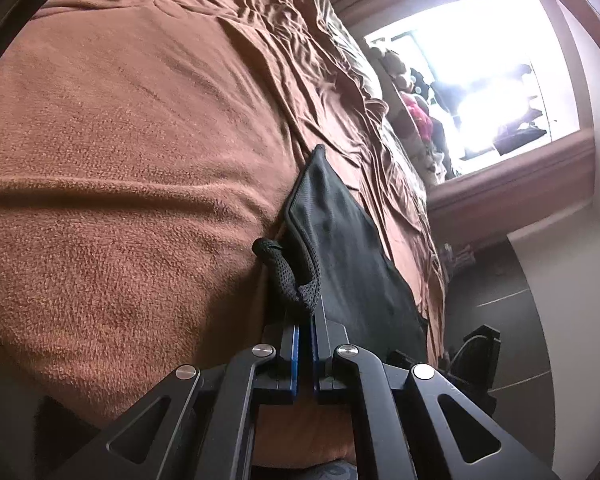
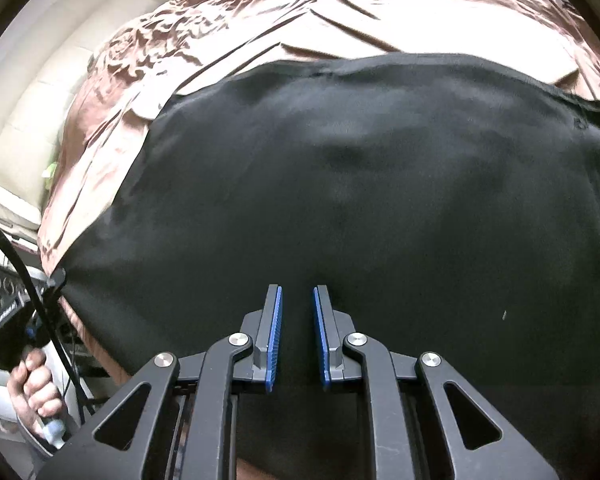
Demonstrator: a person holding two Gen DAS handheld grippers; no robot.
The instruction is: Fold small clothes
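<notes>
black garment (image 2: 360,200) flat on bed | left gripper (image 1: 305,320) pinching its drawstring (image 1: 284,268) | right gripper (image 2: 298,300) hovering, slightly parted

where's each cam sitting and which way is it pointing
Left wrist: sits on the left claw, looking low along the brown blanket toward a bright window; its fingers pinch the black garment at its edge.
Right wrist: sits on the right claw, looking down onto the same garment, fingers apart; the person's left hand grips the other handle at lower left.
Shared: the black garment and the bed.
</notes>
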